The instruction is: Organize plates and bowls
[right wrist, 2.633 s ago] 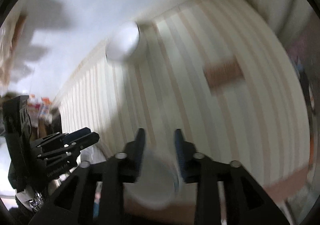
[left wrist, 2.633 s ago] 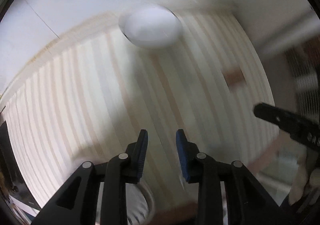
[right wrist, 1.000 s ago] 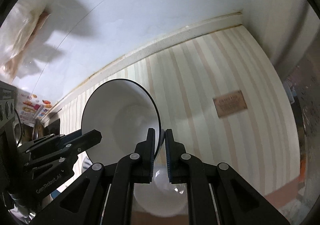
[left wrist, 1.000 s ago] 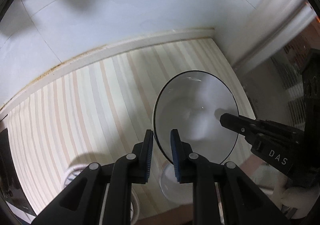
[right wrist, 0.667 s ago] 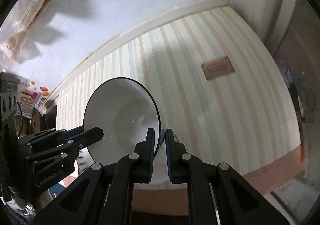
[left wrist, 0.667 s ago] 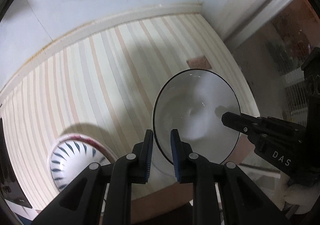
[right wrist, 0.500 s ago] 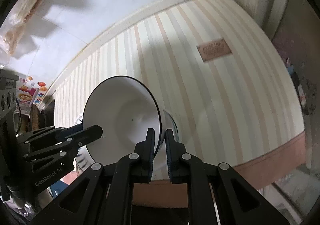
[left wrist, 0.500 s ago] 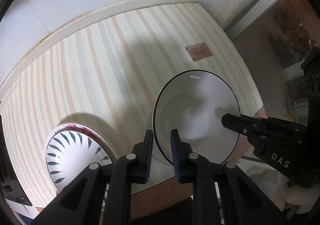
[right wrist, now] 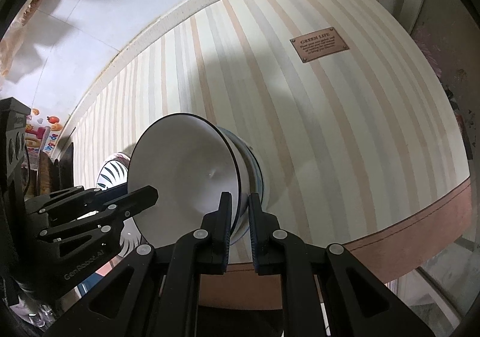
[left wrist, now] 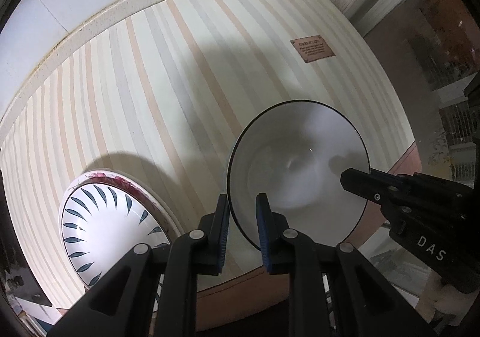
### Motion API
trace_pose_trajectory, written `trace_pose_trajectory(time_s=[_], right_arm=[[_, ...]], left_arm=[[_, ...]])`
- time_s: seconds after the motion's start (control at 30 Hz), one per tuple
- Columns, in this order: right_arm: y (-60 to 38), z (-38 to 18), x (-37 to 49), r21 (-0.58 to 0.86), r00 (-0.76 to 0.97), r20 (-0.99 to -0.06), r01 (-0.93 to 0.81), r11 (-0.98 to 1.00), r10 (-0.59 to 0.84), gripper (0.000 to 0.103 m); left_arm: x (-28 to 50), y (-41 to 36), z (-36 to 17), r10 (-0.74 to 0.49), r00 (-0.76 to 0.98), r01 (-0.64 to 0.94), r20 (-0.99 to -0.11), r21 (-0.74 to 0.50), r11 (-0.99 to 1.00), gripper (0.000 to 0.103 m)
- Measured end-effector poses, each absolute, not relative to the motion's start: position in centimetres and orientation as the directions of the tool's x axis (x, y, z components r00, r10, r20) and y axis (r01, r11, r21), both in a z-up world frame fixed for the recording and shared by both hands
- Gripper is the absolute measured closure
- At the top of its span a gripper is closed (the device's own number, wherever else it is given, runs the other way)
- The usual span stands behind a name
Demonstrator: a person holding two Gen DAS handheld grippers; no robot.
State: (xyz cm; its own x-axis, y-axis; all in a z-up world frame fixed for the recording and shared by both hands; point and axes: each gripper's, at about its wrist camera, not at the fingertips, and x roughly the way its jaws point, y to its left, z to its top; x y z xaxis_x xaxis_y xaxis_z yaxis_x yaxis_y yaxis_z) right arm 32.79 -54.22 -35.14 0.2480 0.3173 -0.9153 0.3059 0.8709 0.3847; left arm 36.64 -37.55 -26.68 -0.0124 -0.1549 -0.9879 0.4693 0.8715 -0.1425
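Two wrist views above a striped tabletop (left wrist: 168,91). We see a white bowl with a thin dark rim (left wrist: 297,169), carried between both tools. The left gripper (left wrist: 242,229) is clamped on the bowl's near-left edge, one blue pad inside the rim and one outside. The right gripper (right wrist: 240,226) is clenched on the opposite edge in the same manner; in the left wrist view it enters from the right, its tip over the bowl's inside.

In the right wrist view the held bowl (right wrist: 183,175) sits tilted, and directly behind and under it we make out the rim of a second bowl (right wrist: 255,169), pale with a bluish edge, resting on the table. Whether the two bowls touch we cannot tell. To the left stands a patterned dish with dark leaf strokes and a reddish rim (left wrist: 102,232), near the table's front edge. A small brown plaque (left wrist: 312,50) lies on the far right of the cloth.

We judge the task to be in progress: the white bowl is being nested onto the second bowl but is not yet released. What remains, as far as we can see, is to seat it, let go with both tools, and deal with the patterned dish, which stands apart from the pair.
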Motion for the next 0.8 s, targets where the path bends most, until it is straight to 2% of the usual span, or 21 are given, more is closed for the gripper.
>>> trace_pose_trajectory(time_s=[0.8], right_arm=[[-54.2, -36.1, 33.5, 0.364, 0.225, -0.925, 0.301, 0.881, 0.305, 0.089]], left_arm=[[36.3, -38.3, -28.4, -0.094, -0.012, 0.507, -0.995, -0.087, 0.858, 0.088]])
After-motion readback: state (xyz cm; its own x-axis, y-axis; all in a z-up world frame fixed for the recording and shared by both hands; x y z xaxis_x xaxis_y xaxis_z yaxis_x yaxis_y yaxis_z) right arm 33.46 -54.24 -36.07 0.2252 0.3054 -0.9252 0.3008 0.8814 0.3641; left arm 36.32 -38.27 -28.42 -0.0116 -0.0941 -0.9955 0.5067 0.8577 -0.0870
